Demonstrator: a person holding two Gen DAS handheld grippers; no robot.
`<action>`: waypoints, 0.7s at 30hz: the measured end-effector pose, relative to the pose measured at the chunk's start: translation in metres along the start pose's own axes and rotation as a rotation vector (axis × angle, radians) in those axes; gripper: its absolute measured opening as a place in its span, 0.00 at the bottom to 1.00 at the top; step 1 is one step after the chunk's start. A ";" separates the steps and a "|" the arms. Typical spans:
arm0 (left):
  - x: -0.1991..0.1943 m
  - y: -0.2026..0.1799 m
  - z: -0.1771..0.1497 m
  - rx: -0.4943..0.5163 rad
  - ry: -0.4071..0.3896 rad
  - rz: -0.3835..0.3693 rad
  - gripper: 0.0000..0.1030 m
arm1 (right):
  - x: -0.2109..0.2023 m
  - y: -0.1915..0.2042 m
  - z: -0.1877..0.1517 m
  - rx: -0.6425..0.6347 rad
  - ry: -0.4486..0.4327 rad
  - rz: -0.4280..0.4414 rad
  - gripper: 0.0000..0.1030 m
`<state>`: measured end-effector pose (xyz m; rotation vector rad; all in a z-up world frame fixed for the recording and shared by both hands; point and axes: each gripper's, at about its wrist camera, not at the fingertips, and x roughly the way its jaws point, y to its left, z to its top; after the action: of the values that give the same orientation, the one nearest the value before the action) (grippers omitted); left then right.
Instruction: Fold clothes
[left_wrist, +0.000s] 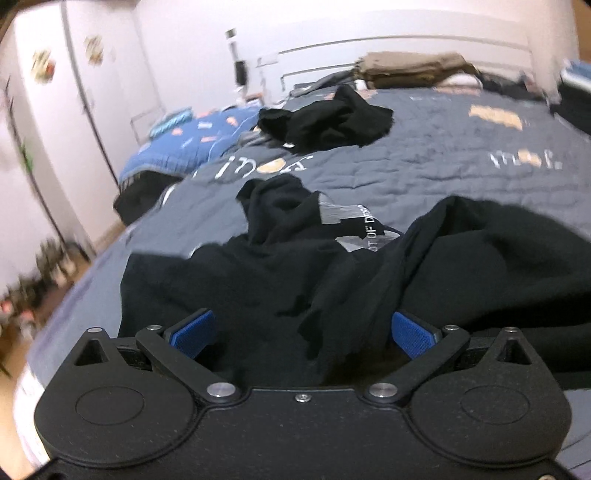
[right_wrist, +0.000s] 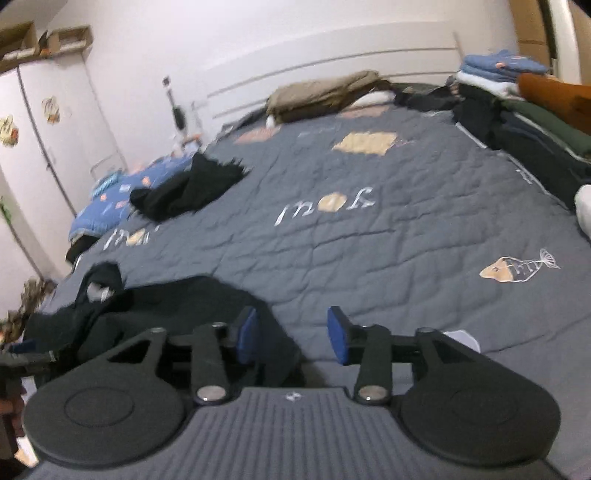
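Observation:
A crumpled black T-shirt (left_wrist: 280, 273) with a grey and white print lies on the near part of the grey quilt (left_wrist: 424, 162). My left gripper (left_wrist: 304, 334) is open just over its near edge, with black cloth between the blue pads (left_wrist: 194, 332). In the right wrist view the same shirt (right_wrist: 166, 306) lies at the lower left. My right gripper (right_wrist: 291, 334) is open at the shirt's right edge, its left pad (right_wrist: 246, 332) over black cloth, its right pad over the quilt (right_wrist: 388, 229).
A second black garment (left_wrist: 325, 120) lies crumpled farther up the bed; it also shows in the right wrist view (right_wrist: 188, 190). A blue blanket (left_wrist: 188, 142) lies at the left. A brown bag (right_wrist: 325, 94) sits by the headboard. Folded clothes (right_wrist: 517, 107) are stacked at the right. A white wardrobe (left_wrist: 74, 110) stands left.

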<state>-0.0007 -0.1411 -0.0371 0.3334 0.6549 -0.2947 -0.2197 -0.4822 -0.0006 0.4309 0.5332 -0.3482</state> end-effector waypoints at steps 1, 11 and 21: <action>0.003 -0.004 0.000 0.026 0.001 0.006 0.97 | 0.001 -0.002 -0.001 0.025 -0.003 0.010 0.44; -0.008 -0.032 -0.007 0.094 0.002 -0.168 0.18 | 0.008 0.014 -0.013 0.045 0.004 0.133 0.47; -0.043 -0.052 -0.019 0.084 -0.032 -0.474 0.11 | 0.005 0.023 -0.014 0.080 -0.005 0.210 0.48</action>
<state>-0.0623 -0.1741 -0.0346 0.2495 0.6864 -0.7801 -0.2117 -0.4567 -0.0074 0.5584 0.4656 -0.1687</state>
